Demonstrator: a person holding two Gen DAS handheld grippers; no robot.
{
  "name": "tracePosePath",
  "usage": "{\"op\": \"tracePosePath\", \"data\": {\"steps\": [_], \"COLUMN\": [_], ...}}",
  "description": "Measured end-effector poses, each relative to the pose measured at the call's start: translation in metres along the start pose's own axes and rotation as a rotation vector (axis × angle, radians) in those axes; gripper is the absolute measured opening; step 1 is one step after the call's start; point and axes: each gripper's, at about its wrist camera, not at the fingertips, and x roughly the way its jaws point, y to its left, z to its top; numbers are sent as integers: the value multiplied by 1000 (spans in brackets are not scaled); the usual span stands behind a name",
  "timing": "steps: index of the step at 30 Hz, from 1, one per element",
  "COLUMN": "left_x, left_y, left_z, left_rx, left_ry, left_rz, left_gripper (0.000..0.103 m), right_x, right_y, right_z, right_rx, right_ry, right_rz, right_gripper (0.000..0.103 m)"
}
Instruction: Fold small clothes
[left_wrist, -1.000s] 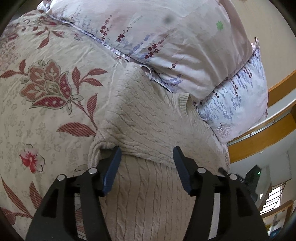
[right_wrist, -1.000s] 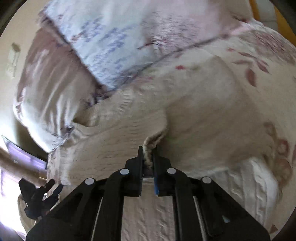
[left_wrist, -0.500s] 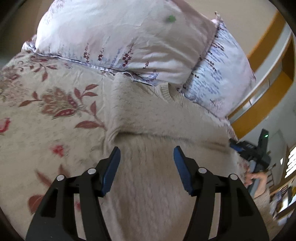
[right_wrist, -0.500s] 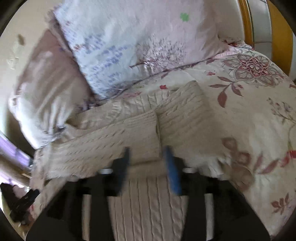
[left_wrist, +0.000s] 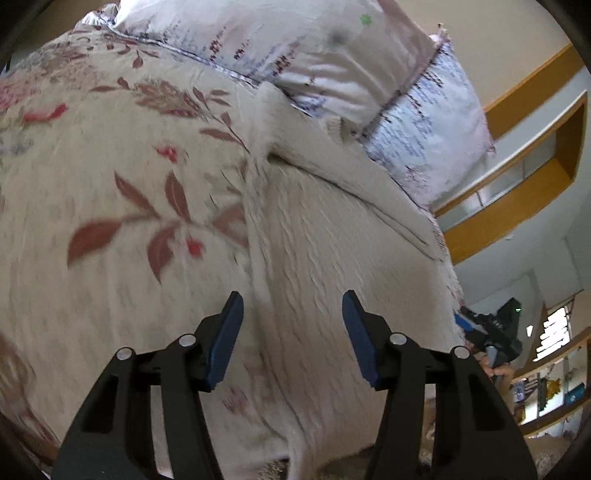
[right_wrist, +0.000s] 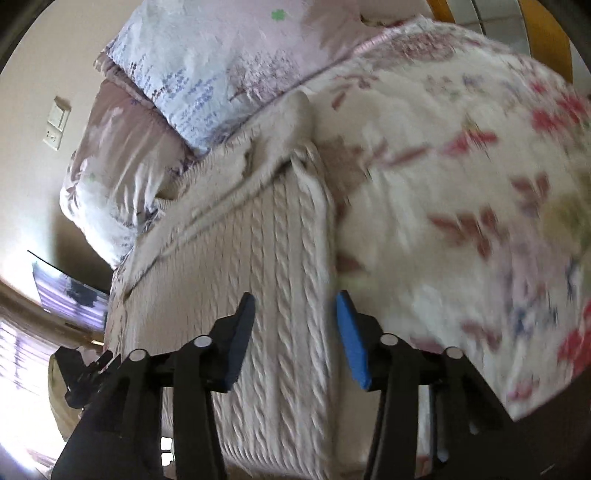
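A cream cable-knit sweater (left_wrist: 332, 251) lies on the floral bedspread (left_wrist: 110, 192), its sleeves folded across the upper body. In the right wrist view the sweater (right_wrist: 266, 258) runs from the pillows down to the near bed edge. My left gripper (left_wrist: 291, 332) is open and empty, hovering over the sweater's lower left edge. My right gripper (right_wrist: 295, 332) is open and empty over the sweater's lower right edge. The other gripper shows at the right edge of the left wrist view (left_wrist: 491, 332) and at the lower left of the right wrist view (right_wrist: 85, 373).
Two floral pillows (left_wrist: 314, 55) lie at the head of the bed, touching the sweater's collar. A wooden shelf (left_wrist: 524, 177) runs along the wall to the right. The bedspread (right_wrist: 461, 203) extends right of the sweater. A wall switch (right_wrist: 57, 122) is at far left.
My right gripper has let go of the sleeve, opened and drawn back to the sweater's lower edge. My left gripper stayed open and also moved back toward the hem.
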Motion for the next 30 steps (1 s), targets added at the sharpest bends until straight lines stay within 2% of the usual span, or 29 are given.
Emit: {"op": "tracePosePath", "data": {"steps": [4, 7, 12, 15, 17, 18, 19, 20, 22, 25, 27, 30], "left_x": [-4, -5, -8, -11, -11, -9, -8, -7, -4, -7, -13, -26], "left_y": [-4, -5, -9, -14, -18, -19, -20, -21, -22, -29, -34, -41], "left_z": [-19, -33, -56, -69, -76, -78, -79, -80, -80, -74, -66, -42], "left_rx": [0, -14, -2, 23, 43, 49, 51, 52, 58, 91, 115, 144], "left_ry": [10, 31, 64, 78, 91, 101, 107, 115, 125, 90, 42, -68], "left_rz": [-35, -78, -155, -196, -204, -206, -206, -206, -198, -182, -172, -115], "left_gripper": [49, 39, 31, 29, 28, 26, 22, 17, 8, 7, 6, 6], "right_x": [-10, -15, -21, -24, -26, -26, -25, -25, -29, -47, -59, -72], "right_y": [-10, -13, -12, -9, -6, -4, -3, -1, 4, 23, 36, 52], "right_z": [-19, -32, -59, -75, -83, -87, -89, -89, -88, -75, -67, -57], "right_rx": [28, 39, 39, 13, -6, -18, -29, -34, -59, -130, -184, -247], "right_ry": [4, 29, 87, 121, 138, 145, 148, 142, 96, -52, -153, -293], "right_rz": [59, 122, 252, 277, 285, 282, 276, 276, 271, 266, 225, 171], "right_gripper": [36, 31, 29, 24, 24, 21, 11, 9, 9, 8, 8, 8]}}
